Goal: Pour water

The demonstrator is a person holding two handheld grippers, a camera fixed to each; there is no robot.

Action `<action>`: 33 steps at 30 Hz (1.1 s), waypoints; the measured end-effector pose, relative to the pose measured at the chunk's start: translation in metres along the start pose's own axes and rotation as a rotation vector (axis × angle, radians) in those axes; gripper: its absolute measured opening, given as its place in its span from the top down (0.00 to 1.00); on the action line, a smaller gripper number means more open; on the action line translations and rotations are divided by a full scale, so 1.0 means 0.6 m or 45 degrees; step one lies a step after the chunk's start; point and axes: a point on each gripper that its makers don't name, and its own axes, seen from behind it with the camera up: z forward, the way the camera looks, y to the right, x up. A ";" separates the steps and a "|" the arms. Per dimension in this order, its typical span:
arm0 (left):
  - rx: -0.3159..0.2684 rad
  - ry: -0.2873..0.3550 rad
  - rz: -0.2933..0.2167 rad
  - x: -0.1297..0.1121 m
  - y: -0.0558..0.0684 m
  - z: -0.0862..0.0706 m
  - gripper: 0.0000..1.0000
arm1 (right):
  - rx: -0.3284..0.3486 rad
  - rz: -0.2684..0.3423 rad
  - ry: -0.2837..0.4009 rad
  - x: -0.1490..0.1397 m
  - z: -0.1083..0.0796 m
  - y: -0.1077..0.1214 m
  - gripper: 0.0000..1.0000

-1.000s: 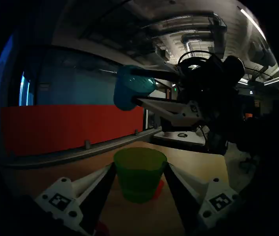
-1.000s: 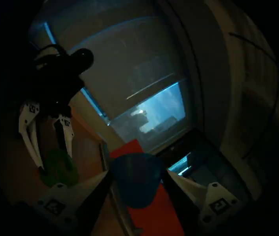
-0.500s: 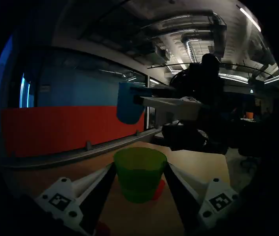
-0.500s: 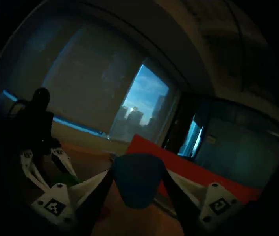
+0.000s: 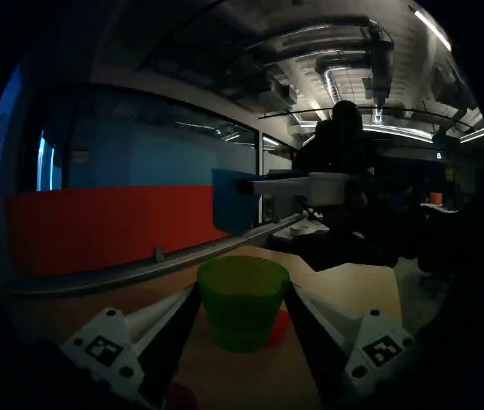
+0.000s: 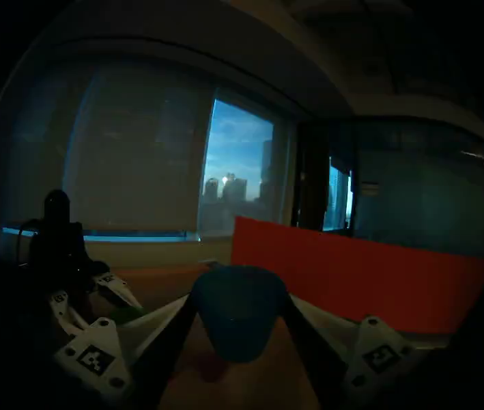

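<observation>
The room is dim. A wooden tabletop (image 5: 358, 287) runs up to a long red panel (image 5: 105, 225) with dark glass (image 5: 146, 154) above it. A small red thing (image 5: 280, 326) lies on the tabletop. Bare ducts (image 5: 340, 68) and strip lights (image 5: 433, 27) cross the ceiling. Beside a lowered blind (image 6: 132, 157), a window (image 6: 238, 171) shows city towers against a blue sky.

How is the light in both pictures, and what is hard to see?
Left gripper view: dim overall, bright ceiling strips, the green cup sharp and clear. Right gripper view: darker, backlit by the window; the blue cup murky, its rim barely readable.
</observation>
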 end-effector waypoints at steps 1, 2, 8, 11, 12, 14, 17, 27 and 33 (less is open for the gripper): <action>0.003 -0.001 -0.001 0.000 -0.001 -0.001 0.14 | 0.000 0.001 -0.009 -0.005 -0.001 -0.001 0.09; 0.005 -0.003 -0.002 0.000 -0.002 -0.001 0.15 | -0.001 0.002 -0.018 -0.009 -0.003 -0.001 0.09; 0.027 -0.012 0.000 0.002 -0.011 -0.010 0.14 | -0.014 0.010 -0.074 -0.035 -0.019 0.000 0.09; 0.042 -0.026 0.008 -0.002 -0.016 -0.016 0.15 | -0.020 0.019 -0.095 -0.049 -0.032 0.000 0.09; 0.045 -0.033 0.011 -0.005 -0.017 -0.018 0.15 | -0.021 0.024 -0.104 -0.055 -0.037 0.000 0.09; 0.048 -0.047 0.017 -0.009 -0.017 -0.022 0.15 | -0.019 0.040 -0.125 -0.067 -0.047 -0.003 0.09; 0.046 -0.075 0.028 -0.021 -0.013 -0.028 0.15 | -0.011 0.062 -0.162 -0.088 -0.063 -0.008 0.09; 0.051 -0.205 0.075 -0.081 -0.004 -0.040 0.15 | 0.023 0.039 -0.266 -0.159 -0.101 -0.034 0.08; 0.034 -0.277 0.086 -0.118 0.007 -0.039 0.15 | 0.063 0.018 -0.304 -0.197 -0.114 -0.058 0.08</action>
